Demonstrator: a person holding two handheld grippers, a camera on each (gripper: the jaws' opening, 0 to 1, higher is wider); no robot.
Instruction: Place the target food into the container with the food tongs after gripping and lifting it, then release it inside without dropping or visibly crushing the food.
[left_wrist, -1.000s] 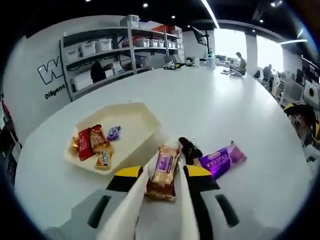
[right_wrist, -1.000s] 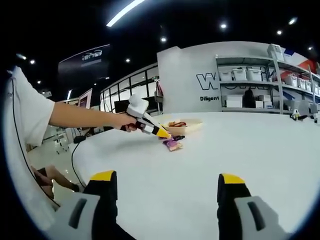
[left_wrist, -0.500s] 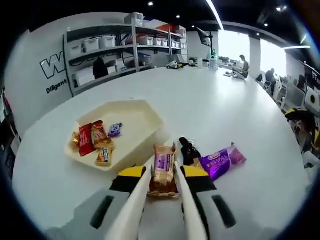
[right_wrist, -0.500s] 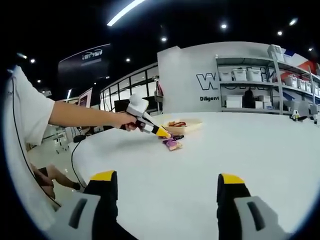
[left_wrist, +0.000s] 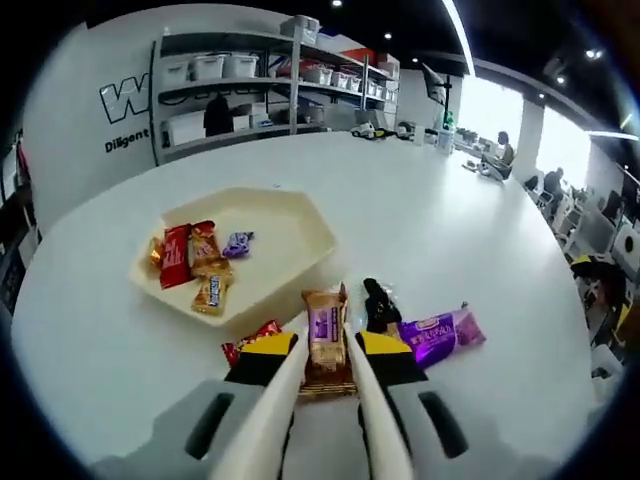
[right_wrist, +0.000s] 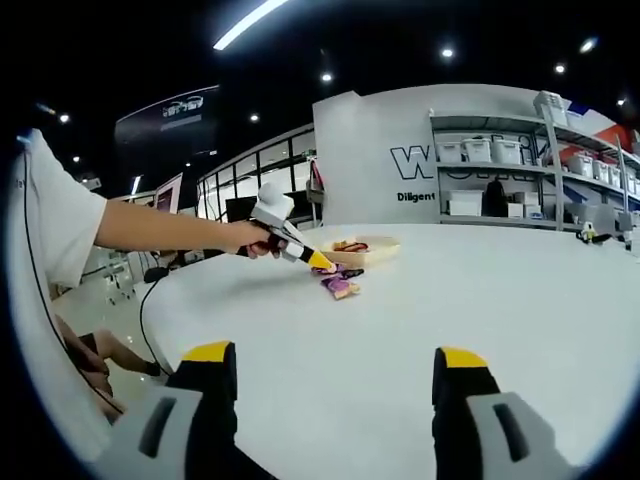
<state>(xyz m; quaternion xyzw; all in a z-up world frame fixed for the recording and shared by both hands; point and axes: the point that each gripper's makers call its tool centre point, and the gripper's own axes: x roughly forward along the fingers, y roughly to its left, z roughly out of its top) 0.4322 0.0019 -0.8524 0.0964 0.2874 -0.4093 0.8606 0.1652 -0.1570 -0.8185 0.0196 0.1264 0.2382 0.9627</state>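
Note:
In the left gripper view my left gripper (left_wrist: 327, 348) is shut on white food tongs (left_wrist: 284, 402), its yellow-tipped jaws pressing both tong arms. The tong tips pinch a tan and purple snack packet (left_wrist: 325, 322) that stands on end just in front of the cream hexagonal tray (left_wrist: 285, 235). Several wrapped snacks (left_wrist: 195, 262) lie in the tray's left part. In the right gripper view my right gripper (right_wrist: 335, 375) is open over bare white table, nothing between its jaws. Far off there, a hand holds the left gripper (right_wrist: 285, 240) beside the tray (right_wrist: 378, 250).
A purple packet (left_wrist: 437, 335) and a small black item (left_wrist: 377, 304) lie right of the tongs. A red packet (left_wrist: 248, 346) peeks out by the left jaw. The big white round table (left_wrist: 420, 215) stretches beyond. Shelving (left_wrist: 250, 95) stands behind it, with people seated at the far right.
The tong arms have drawn closer around the snack packet, and the left gripper view has risen slightly, bringing the red packet into sight. The right gripper has stayed still.

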